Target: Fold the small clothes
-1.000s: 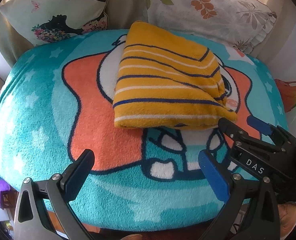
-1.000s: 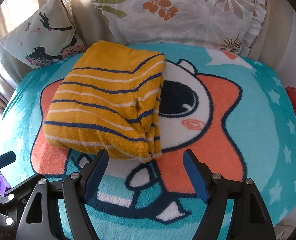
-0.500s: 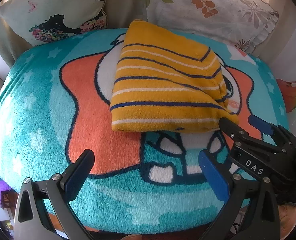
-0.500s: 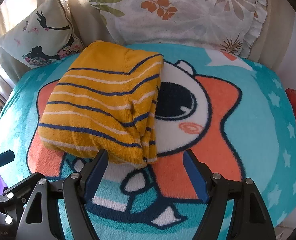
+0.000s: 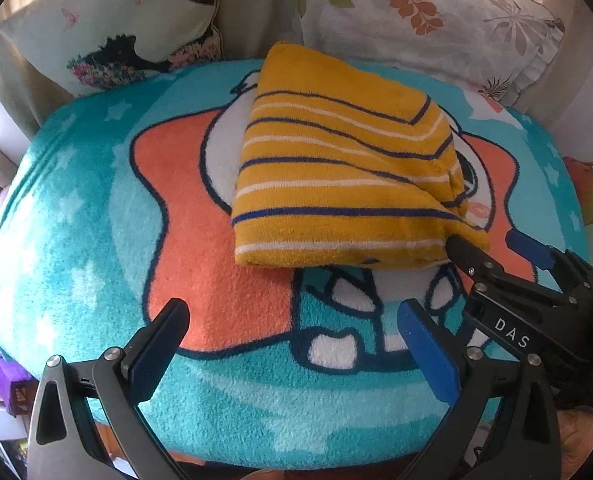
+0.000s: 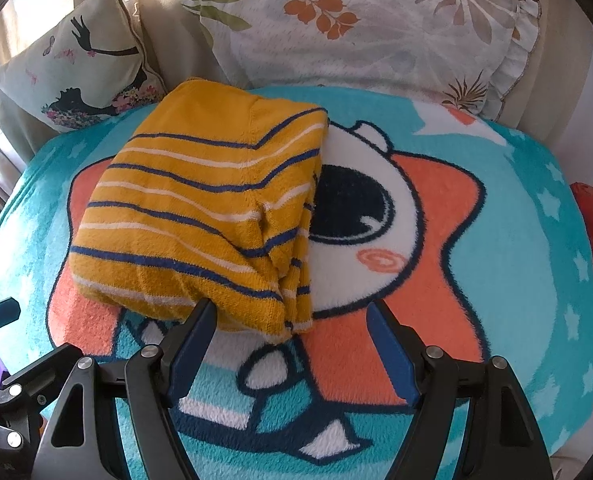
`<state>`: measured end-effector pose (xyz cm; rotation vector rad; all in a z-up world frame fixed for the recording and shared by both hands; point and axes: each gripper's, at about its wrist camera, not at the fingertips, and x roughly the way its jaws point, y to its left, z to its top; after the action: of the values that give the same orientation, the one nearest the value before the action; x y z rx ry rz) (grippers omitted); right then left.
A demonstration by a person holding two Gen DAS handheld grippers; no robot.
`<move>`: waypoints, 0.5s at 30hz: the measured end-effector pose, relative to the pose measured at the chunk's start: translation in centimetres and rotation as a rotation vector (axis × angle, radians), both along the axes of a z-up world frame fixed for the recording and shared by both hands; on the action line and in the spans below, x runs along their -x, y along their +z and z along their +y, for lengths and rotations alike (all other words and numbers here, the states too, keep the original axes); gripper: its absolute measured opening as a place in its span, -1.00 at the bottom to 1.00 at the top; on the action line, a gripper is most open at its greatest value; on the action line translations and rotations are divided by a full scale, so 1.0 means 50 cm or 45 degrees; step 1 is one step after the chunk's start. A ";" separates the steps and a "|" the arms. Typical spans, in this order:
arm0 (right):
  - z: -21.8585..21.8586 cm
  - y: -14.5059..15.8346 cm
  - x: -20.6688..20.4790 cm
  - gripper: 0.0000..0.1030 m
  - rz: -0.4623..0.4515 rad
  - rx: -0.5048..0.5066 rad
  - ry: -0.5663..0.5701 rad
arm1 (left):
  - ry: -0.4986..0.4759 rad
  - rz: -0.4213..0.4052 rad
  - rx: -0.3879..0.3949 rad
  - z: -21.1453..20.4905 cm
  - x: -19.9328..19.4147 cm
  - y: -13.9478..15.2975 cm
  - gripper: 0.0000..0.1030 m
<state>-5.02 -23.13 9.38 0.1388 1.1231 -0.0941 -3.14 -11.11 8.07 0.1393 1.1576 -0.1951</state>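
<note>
The folded yellow striped garment (image 5: 344,172) lies on the cartoon fleece blanket (image 5: 96,200), ahead of both wide-open, empty grippers: left gripper (image 5: 292,344), right gripper (image 6: 292,344).

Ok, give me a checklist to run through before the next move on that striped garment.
1. Left tongs open and empty: ok.
2. Right tongs open, gripping nothing: ok; their left finger sits right at the garment's near edge.
3. Yellow striped garment folded into a compact bundle: ok.
4. Layers aligned on its right side: not ok, several edges stick out unevenly.
5. Garment lying wholly on the teal cartoon blanket: ok.
6. Whether sleeves are tucked neatly inside: cannot tell.
</note>
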 end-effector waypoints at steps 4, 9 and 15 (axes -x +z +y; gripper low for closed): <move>-0.007 -0.003 0.005 0.58 0.002 -0.006 -0.012 | 0.001 -0.054 -0.043 -0.006 0.009 0.014 1.00; -0.011 0.001 0.012 0.58 -0.005 0.003 -0.014 | -0.003 -0.088 -0.052 -0.009 0.018 0.025 1.00; -0.012 0.006 0.024 0.58 -0.008 0.016 -0.013 | -0.009 -0.084 -0.043 -0.017 0.028 0.024 1.00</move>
<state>-6.21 -23.72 9.68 0.1339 1.1153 -0.1097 -4.53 -11.96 9.28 0.1783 1.0948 -0.1765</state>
